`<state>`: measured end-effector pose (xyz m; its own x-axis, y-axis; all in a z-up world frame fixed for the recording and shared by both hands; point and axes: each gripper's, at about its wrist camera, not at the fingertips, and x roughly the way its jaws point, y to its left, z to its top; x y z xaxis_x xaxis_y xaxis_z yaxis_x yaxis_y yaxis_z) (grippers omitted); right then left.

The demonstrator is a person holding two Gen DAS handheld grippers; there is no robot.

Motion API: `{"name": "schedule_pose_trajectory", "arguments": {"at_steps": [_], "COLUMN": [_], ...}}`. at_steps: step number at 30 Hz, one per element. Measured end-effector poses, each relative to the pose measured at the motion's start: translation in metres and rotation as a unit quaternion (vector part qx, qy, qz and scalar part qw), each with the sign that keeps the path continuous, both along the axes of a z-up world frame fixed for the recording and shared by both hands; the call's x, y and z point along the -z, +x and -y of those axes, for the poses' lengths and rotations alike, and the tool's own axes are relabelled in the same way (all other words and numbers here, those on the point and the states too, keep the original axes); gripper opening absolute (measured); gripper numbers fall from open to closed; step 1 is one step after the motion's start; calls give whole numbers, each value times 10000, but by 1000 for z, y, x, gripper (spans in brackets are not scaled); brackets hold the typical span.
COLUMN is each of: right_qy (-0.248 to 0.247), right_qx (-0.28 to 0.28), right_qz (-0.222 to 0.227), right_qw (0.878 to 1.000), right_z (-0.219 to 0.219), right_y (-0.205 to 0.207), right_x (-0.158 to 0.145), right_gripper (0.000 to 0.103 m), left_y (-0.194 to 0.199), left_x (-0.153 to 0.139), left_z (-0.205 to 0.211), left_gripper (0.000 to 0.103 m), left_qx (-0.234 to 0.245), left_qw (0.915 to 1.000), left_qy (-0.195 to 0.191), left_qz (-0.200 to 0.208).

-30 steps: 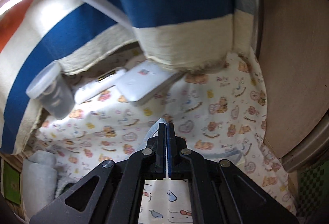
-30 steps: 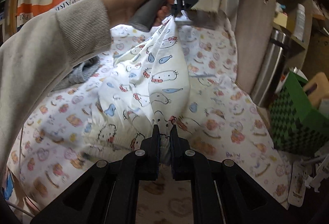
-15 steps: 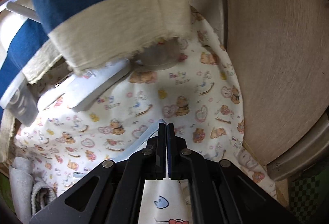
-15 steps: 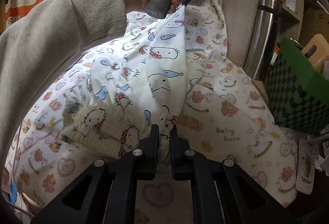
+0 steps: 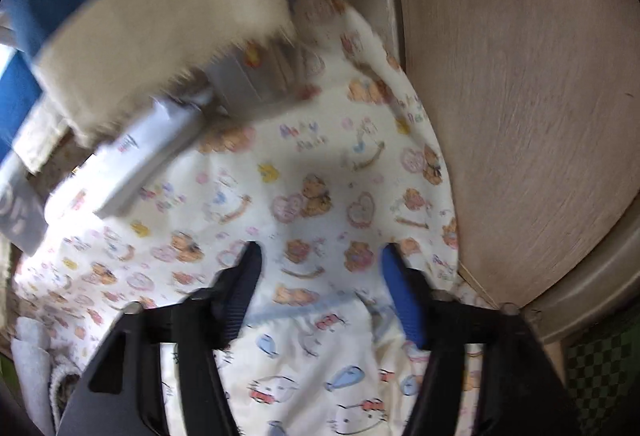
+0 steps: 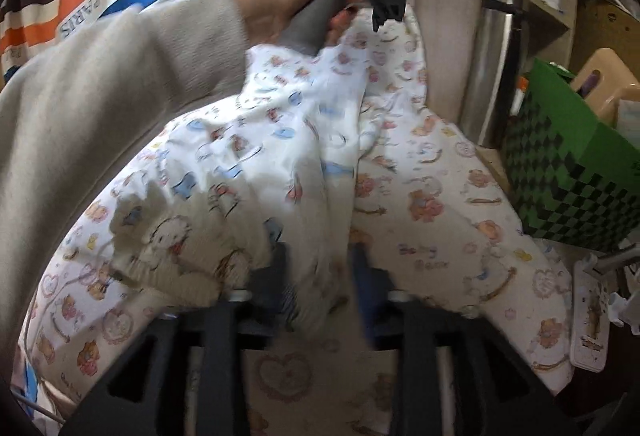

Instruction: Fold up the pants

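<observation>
We hold our left hand-held gripper (image 5: 320, 256) wide apart above the pants (image 5: 320, 368); our right hand-held gripper (image 6: 320, 256) stands parted around their bunched cloth on the bear-print sheet (image 6: 440, 196).

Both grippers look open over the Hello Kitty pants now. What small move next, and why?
Probably lift both grippers clear. The left gripper and right gripper both stand open, and the pants lie heaped on the bear-print sheet, released. Backing off would show whether the fold lies flat before regrasping; blur hides that now.
</observation>
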<state>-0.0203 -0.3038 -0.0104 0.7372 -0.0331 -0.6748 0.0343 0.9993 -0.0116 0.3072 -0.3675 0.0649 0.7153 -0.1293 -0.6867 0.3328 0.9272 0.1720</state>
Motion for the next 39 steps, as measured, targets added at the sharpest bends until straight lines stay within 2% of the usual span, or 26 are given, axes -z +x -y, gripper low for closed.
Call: {"name": "schedule_pose_trajectory", "arguments": {"at_steps": [1, 5, 6, 9, 11, 13, 15, 18, 21, 23, 26, 28, 30, 32, 38, 39], "right_qy": [1, 102, 192, 271, 247, 267, 337, 402, 567, 543, 461, 534, 681, 699, 776, 838], "right_qx": [65, 238, 278, 347, 325, 238, 126, 24, -62, -99, -161, -161, -194, -194, -249, -262], "right_qz": [114, 286, 317, 422, 492, 563, 624, 677, 783, 845, 770, 650, 566, 544, 549, 500], "right_qw": [9999, 9993, 9989, 9981, 9980, 9978, 9974, 9969, 9953, 9949, 9958, 9963, 9959, 9959, 9952, 9949], "right_z": [4, 18, 22, 30, 31, 29, 27, 25, 25, 25, 24, 25, 25, 23, 19, 19], "right_y": [-2, -5, -5, -4, -3, -1, 2, 6, 8, 8, 10, 13, 14, 12, 6, 8], "right_x": [-3, -14, -17, -23, -28, -33, -34, -35, -32, -29, -22, -18, -15, -14, -13, -11], "right_gripper": [55, 56, 56, 56, 56, 58, 61, 62, 62, 62, 62, 62, 62, 62, 62, 62], "left_y": [-2, -12, -18, -37, -48, -65, -85, -122, -168, -194, -223, -232, -235, -235, -238, -236], "left_x": [-3, -23, -30, -46, -53, -56, -55, -44, -22, 0, 35, 57, 72, 82, 95, 97], "left_z": [-5, -39, -48, -71, -93, -115, -138, -176, -201, -213, -228, -232, -230, -228, -229, -231], "left_gripper": [63, 63, 64, 77, 77, 77, 78, 79, 79, 79, 76, 61, 51, 46, 45, 39], "left_qx": [6, -113, -138, -45, -76, -180, -171, -204, -314, -217, -39, 62, 97, 44, -85, -112], "left_qw": [10000, 9989, 9987, 9982, 9974, 9971, 9971, 9976, 9986, 9997, 9963, 9893, 9806, 9733, 9616, 9599], "left_qy": [-20, -460, -470, -433, -536, -444, -400, -484, -136, -74, -508, -850, -1184, -1480, -1937, -1989], "left_qz": [65, 17, 124, 422, 470, 597, 629, 443, 411, 115, -688, -1187, -1559, -1757, -1942, -1971]}}
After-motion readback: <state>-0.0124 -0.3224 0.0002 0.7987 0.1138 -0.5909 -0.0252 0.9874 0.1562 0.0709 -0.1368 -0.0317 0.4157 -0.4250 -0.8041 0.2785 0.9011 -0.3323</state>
